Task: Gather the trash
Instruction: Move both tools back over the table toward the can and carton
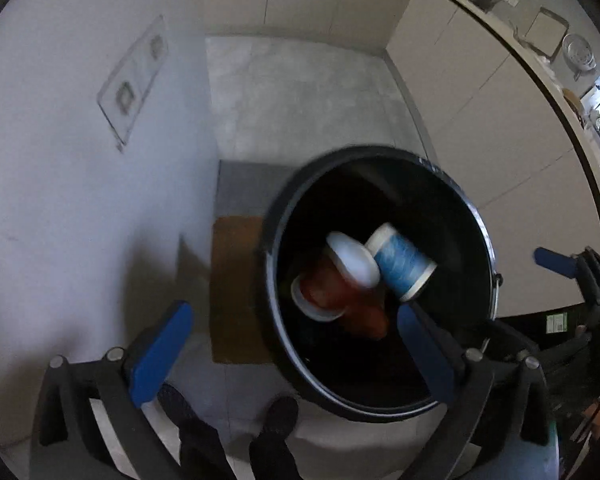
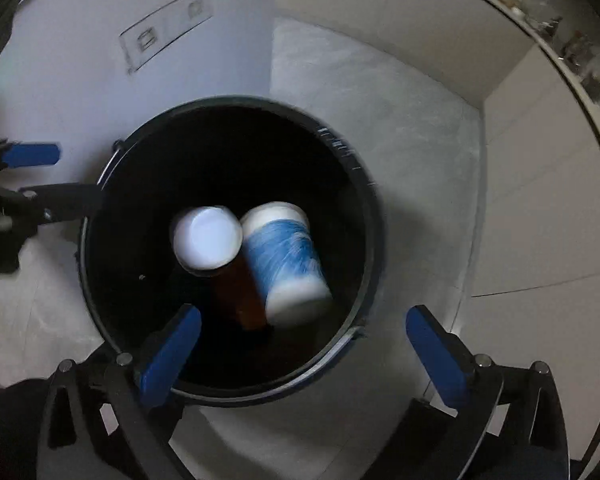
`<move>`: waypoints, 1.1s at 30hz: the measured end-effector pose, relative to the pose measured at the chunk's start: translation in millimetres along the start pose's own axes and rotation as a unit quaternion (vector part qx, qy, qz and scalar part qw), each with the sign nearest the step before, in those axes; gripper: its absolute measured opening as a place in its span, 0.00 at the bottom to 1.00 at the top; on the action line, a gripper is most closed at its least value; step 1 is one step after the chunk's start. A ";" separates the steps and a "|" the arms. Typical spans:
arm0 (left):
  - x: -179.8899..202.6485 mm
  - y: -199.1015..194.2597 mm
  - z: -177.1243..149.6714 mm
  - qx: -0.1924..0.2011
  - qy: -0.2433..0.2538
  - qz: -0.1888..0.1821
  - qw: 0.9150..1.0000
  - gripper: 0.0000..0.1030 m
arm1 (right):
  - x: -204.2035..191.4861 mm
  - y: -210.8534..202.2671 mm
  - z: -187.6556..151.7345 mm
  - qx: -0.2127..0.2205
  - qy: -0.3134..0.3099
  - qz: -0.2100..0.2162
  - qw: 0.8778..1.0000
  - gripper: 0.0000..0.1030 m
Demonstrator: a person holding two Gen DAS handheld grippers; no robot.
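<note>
A white wall is standing just beside the black trash bin, with pale cabinets rising on its other side and a brown mat lying on the grey floor next to it. Inside the bin, a blue-and-white cup is lying blurred against an orange cup with a white base. The left gripper and right gripper are both hanging wide open over the rim, holding nothing. Only the left view is showing a second orange cup and the person's dark shoes.

Left hand-held gripper points downward, fingers spread wide, empty; right hand-held gripper likewise, gaping, empty.
</note>
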State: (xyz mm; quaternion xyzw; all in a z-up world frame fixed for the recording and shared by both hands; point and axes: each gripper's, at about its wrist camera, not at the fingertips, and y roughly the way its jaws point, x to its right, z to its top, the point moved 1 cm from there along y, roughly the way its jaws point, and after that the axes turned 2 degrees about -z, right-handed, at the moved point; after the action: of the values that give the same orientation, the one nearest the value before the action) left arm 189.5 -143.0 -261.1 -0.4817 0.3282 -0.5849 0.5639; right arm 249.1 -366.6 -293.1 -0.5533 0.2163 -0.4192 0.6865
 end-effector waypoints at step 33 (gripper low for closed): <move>2.7 -153.0 6.1 0.156 0.036 0.020 0.987 1.00 | 9.7 -141.1 16.2 0.129 0.148 -0.006 0.981 1.00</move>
State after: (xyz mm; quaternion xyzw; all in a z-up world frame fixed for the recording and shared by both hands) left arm 142.9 -121.9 -116.7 -0.3597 0.2623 -0.6342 0.6321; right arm 219.3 -370.2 -153.9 -0.3933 0.2564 -0.5250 0.7099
